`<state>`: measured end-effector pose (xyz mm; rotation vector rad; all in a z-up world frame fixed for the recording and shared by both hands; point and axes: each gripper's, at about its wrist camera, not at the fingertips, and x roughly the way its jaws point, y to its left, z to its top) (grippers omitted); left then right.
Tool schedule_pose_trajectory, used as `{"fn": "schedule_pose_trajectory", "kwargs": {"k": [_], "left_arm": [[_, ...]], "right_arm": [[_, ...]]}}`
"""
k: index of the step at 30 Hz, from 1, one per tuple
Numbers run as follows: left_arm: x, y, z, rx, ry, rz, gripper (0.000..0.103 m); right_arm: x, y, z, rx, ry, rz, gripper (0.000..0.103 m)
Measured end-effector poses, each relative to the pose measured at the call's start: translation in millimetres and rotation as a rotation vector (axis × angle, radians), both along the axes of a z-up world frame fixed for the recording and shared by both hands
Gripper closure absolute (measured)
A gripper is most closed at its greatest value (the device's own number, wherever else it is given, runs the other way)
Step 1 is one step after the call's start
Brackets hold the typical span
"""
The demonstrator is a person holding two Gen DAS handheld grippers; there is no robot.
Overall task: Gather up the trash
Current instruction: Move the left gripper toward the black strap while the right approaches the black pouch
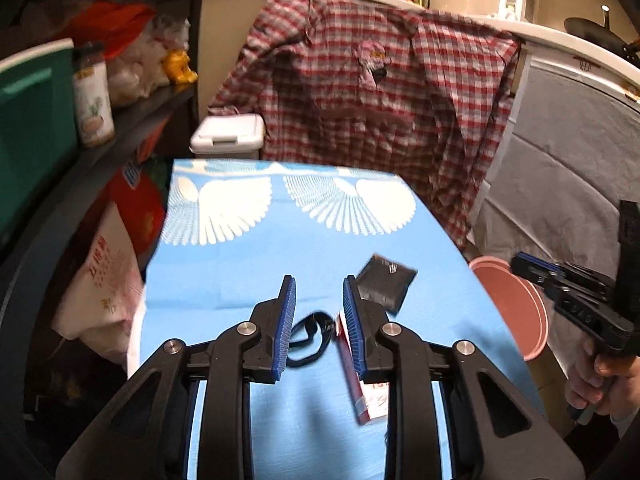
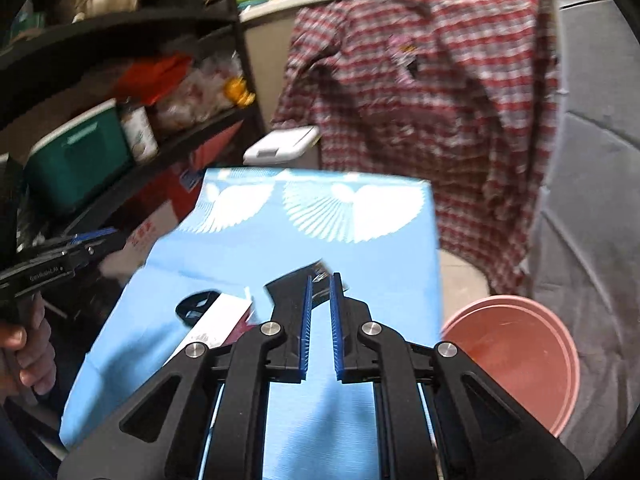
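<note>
Trash lies in three pieces on the blue worktop, all in the lower middle of the left wrist view. Going left to right: one black loop of strap sits between the fingers of the left gripper, one red-and-white carton lies partly under the gripper's right finger, and one black pouch rests just beyond that fingertip. The left gripper is released, its two blue pads well apart, hanging over the strap and gripping nothing.

At the left of that view stands a dark shelf with one green bin, one white canister and one yellow figure. One white lidded bin stands behind the worktop's far edge, and one plaid shirt hangs in the upper middle. One pink bucket stands at the lower right, beside the worktop.

In the right wrist view the right gripper points at the black pouch in the centre of the frame, its pads parted by a narrow gap; blur hides whether they touch the pouch. The carton and strap lie left of it, the bucket at the lower right.
</note>
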<state>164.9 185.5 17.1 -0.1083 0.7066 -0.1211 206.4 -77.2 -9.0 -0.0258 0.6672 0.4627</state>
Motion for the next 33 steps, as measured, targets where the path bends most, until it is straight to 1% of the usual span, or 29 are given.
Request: {"fn": "schedule_pose_trajectory", "kwargs": {"k": [4, 8, 15, 17, 18, 19, 21, 22, 24, 26, 27, 33], "left_arm": [[7.7, 2.1, -23.2, 0.023, 0.059, -0.039, 0.078], [16.6, 5.0, -45.1, 0.037, 0.104, -0.050, 0.078], [30.8, 11.0, -66.6, 0.024, 0.151, -0.054, 0.078], [35.5, 10.4, -72.8, 0.025, 0.171, -0.064, 0.078], [37.2, 9.6, -74.8, 0.026, 0.181, -0.067, 0.078], [39.5, 9.1, -79.0, 0.026, 0.198, -0.073, 0.078], [42.6, 8.5, -84.2, 0.027, 0.216, -0.082, 0.078], [44.0, 8.1, -87.7, 0.026, 0.228, -0.089, 0.078], [45.4, 7.5, -93.2, 0.030, 0.243, -0.100, 0.076], [46.3, 7.1, -96.9, 0.028, 0.251, -0.108, 0.067], [46.6, 7.2, -97.8, 0.025, 0.252, -0.110, 0.065], [50.3, 5.1, -104.4, 0.027, 0.268, -0.128, 0.064]], "right_arm": [[8.0, 19.6, -18.3, -0.040, 0.027, 0.033, 0.093], [18.2, 31.5, -31.4, -0.072, 0.042, 0.054, 0.093], [37.6, 49.2, -53.3, -0.092, 0.087, 0.091, 0.092], [42.5, 57.5, -63.6, -0.115, 0.108, 0.115, 0.091], [43.6, 60.1, -66.9, -0.124, 0.110, 0.120, 0.088], [45.4, 63.2, -71.4, -0.142, 0.109, 0.127, 0.086], [47.9, 68.9, -77.7, -0.167, 0.106, 0.136, 0.078], [48.9, 72.5, -80.8, -0.187, 0.099, 0.142, 0.077], [50.1, 78.0, -84.3, -0.225, 0.084, 0.152, 0.067], [52.5, 84.2, -88.2, -0.265, 0.077, 0.174, 0.062], [54.1, 85.1, -89.3, -0.274, 0.079, 0.179, 0.060], [57.3, 91.8, -96.3, -0.357, 0.050, 0.166, 0.060]]}}
